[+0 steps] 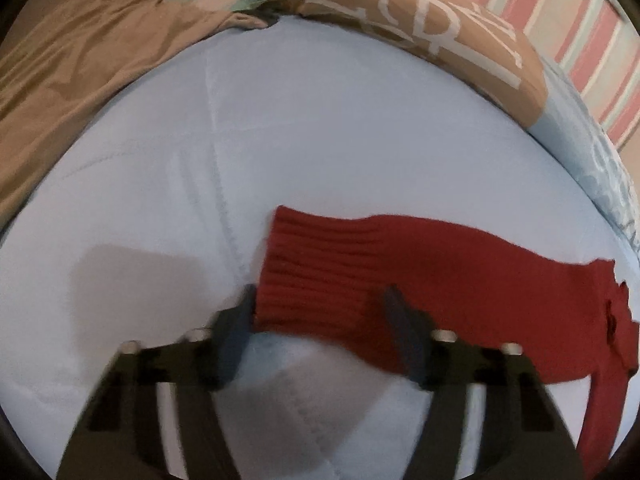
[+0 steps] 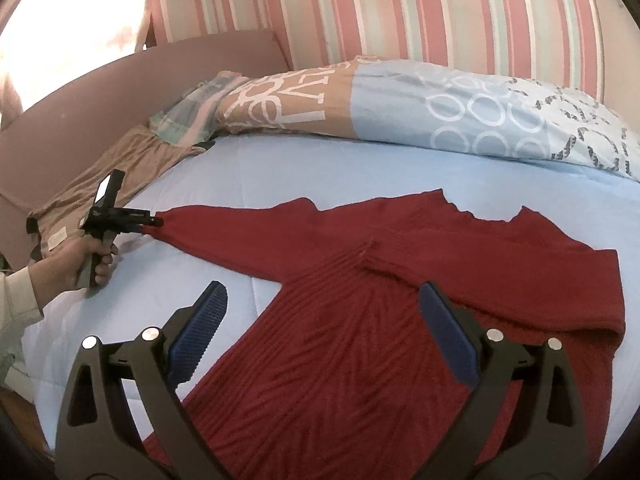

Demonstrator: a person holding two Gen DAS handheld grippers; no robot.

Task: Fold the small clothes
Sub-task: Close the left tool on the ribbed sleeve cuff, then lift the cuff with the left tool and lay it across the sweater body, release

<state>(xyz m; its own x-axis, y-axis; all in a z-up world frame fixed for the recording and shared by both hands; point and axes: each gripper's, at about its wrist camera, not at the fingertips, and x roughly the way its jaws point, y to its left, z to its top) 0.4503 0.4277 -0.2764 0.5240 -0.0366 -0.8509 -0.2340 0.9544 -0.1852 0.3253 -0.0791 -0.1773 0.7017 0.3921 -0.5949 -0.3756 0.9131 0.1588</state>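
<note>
A red knit sweater (image 2: 360, 340) lies flat on the light blue bed sheet (image 2: 280, 168). Its right sleeve is folded across the chest; its left sleeve (image 1: 340, 276) stretches out to the left. My left gripper (image 1: 320, 300) is open, its fingers on either side of the ribbed cuff, one fingertip (image 1: 394, 300) over the fabric. In the right wrist view the left gripper (image 2: 154, 221) sits at the cuff's tip. My right gripper (image 2: 320, 308) is open and empty above the sweater's body.
A tan garment (image 1: 68, 64) lies at the bed's left side and shows in the right wrist view (image 2: 132, 156) too. Patterned pillows (image 2: 460, 116) line the far edge under a striped headboard (image 2: 400, 8). A brown board (image 2: 120, 88) stands behind the tan garment.
</note>
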